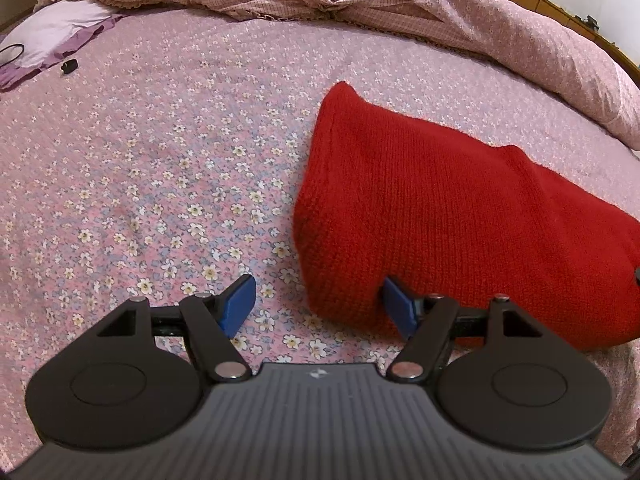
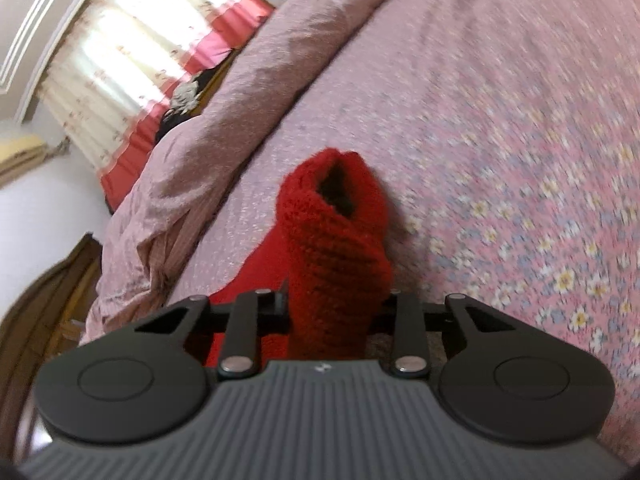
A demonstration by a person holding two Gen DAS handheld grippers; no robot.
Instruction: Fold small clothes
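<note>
A red knitted garment [image 1: 432, 208] lies on the floral bedsheet [image 1: 160, 168], right of centre in the left wrist view. My left gripper [image 1: 320, 304] is open; its right blue finger [image 1: 396, 306] touches the garment's near left corner, its left finger [image 1: 240, 304] is over bare sheet. In the right wrist view my right gripper [image 2: 332, 304] is shut on a bunched fold of the red garment [image 2: 332, 232], which stands up between the jaws with an open cuff at its top. The finger pads are hidden by the knit.
A rumpled pink duvet [image 1: 400, 4] lies along the far and right side of the bed. A lilac pillow [image 1: 56, 36] and a small black object [image 1: 69, 66] sit at far left. A wooden bed frame [image 2: 60, 280] and red curtains [image 2: 168, 80] show in the right wrist view.
</note>
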